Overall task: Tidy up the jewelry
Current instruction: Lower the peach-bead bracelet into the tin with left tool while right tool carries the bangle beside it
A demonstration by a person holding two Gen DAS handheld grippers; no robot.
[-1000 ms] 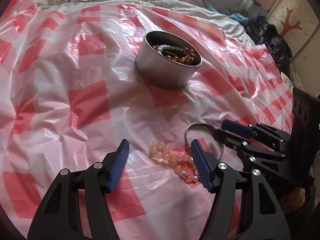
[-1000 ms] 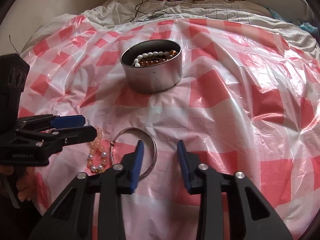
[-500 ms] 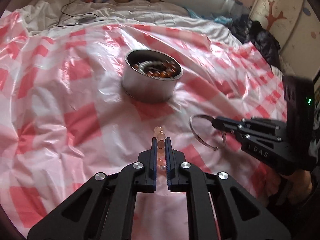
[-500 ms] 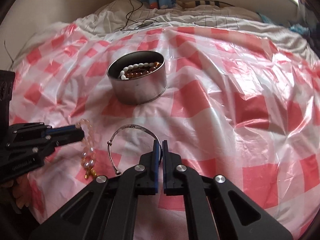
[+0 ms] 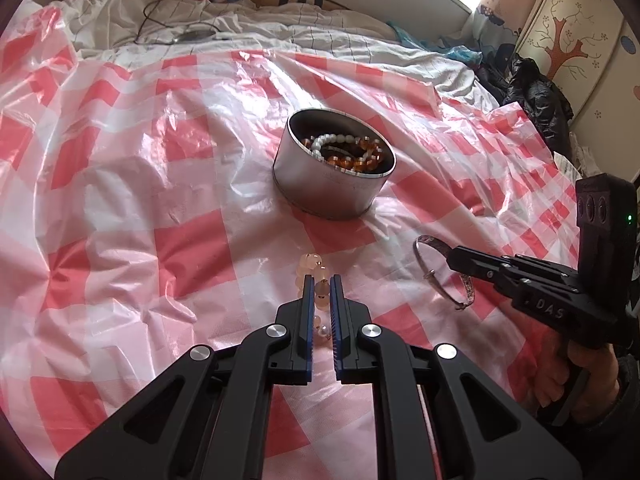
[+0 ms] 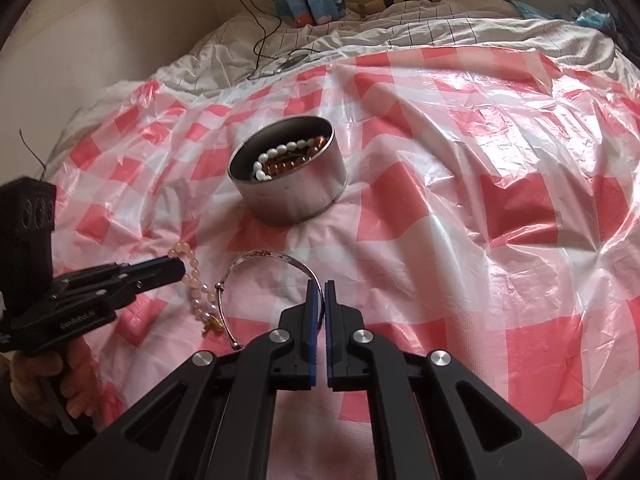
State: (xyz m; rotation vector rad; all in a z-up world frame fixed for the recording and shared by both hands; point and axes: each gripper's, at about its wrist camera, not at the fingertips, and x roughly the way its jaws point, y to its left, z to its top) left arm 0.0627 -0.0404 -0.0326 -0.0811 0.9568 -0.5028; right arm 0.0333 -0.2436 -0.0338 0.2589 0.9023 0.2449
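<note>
Two pieces of jewelry are gripped at once over a bed spread with a red-and-white checked plastic sheet (image 5: pixel 120 208). The left hand-held gripper (image 5: pixel 321 290) has its jaws closed to a narrow slit on a pale pink beaded bracelet (image 5: pixel 316 270), whose tail of small pearls and a gold charm trails down to the sheet in the right wrist view. The right hand-held gripper (image 6: pixel 319 298) is clamped on the rim of a silver bangle (image 6: pixel 272 258), which juts toward 10 o'clock from its tips.

The round metal tin (image 5: pixel 334 178), already holding white and amber beads (image 5: pixel 344 150), sits at 12 o'clock from both tools, well apart from them.

The step in hand appears to be the pick-up, now secured on both sides. The next move likely calls for carrying each piece up and over the tin's rim, one at a time to avoid crowding the opening, and releasing only once the dangling bracelet end has cleared the wall.
</note>
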